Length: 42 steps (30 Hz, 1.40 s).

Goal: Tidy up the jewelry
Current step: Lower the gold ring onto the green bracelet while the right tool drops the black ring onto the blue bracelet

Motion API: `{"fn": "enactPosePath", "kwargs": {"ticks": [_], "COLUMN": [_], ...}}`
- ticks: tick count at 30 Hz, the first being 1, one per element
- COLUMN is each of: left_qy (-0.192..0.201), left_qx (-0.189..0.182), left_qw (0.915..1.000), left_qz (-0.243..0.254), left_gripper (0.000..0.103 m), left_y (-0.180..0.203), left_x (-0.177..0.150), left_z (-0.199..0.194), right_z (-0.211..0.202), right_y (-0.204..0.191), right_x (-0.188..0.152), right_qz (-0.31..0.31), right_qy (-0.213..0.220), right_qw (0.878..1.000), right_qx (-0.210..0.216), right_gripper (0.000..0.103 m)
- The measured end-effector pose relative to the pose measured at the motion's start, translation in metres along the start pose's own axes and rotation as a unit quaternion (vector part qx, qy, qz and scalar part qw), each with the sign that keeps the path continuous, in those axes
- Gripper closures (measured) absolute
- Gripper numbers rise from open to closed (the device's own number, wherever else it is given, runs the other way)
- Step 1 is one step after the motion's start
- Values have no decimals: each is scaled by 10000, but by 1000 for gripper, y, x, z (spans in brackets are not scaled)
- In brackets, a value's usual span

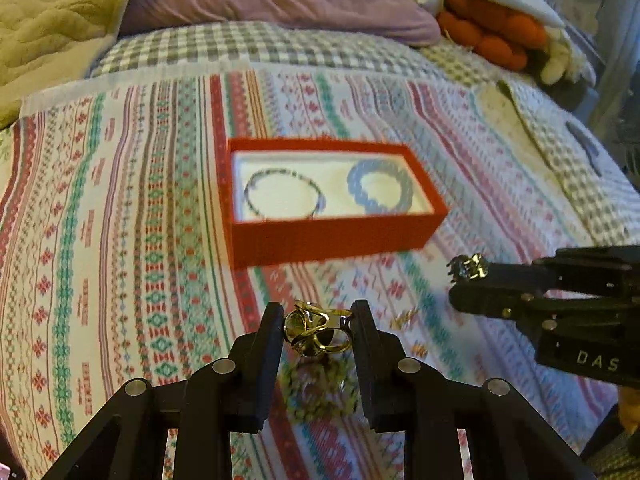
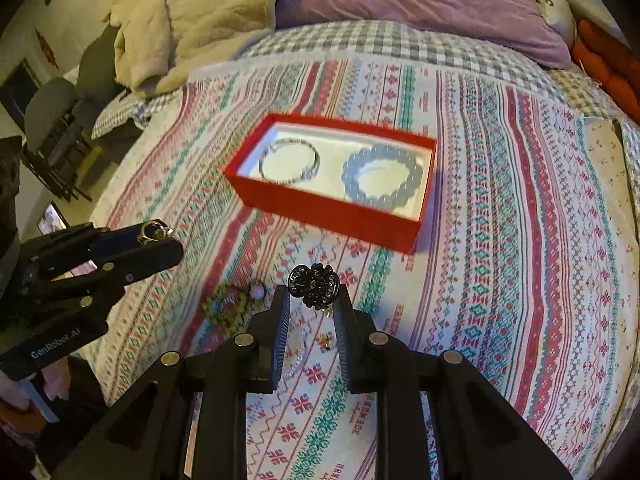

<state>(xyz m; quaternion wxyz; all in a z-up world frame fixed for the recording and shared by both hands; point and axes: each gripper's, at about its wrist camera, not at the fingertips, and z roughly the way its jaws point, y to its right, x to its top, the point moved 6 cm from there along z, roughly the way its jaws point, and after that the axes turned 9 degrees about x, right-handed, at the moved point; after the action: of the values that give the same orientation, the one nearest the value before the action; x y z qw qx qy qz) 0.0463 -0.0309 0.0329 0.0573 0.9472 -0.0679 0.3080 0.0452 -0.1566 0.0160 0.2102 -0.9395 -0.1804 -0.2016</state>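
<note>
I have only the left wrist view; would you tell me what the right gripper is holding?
Observer: A dark studded piece, flower-shaped, clamped in the right gripper.
Operator: Thank you. Is there any detail on the green bracelet that is blurred for me?
Observer: The green bracelet has a white bead at one side.
Operator: And what is beyond the bed's left edge?
Observer: Grey chairs stand there.

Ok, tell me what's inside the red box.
The red box holds two bracelets on a white lining: a thin beaded one on the left, a chunky pale-blue bead one on the right. The near wall hides nothing more in the right wrist view.
</note>
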Motion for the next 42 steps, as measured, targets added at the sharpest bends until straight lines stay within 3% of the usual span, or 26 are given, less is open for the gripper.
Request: {"fn": "enactPosePath", "kwargs": {"ticks": [11,22,31,42], "left_qy": [157,153,195,-52], "left_qx": [-242,-416,-267,133], "left_qw": [9984,9962,9977,9989], "left_qz": [-490,-753,-589,-450], "left_gripper": [75,75,75,75], "left_y": [0,2,6,-3], "left_x": [36,59,70,67], "left_z": [-1,25,61,105], "right_z": [-16,-10,8,26], "right_y": [9,33,54,70], "right_x": [34,56,66,70], "right_qz": [343,784,1084,1216], "right_qy": [424,576,526,394], "right_qw": [9985,9952,9925,9915], "right_qx": [108,141,211,258], "right_gripper": [80,80,80,80]}}
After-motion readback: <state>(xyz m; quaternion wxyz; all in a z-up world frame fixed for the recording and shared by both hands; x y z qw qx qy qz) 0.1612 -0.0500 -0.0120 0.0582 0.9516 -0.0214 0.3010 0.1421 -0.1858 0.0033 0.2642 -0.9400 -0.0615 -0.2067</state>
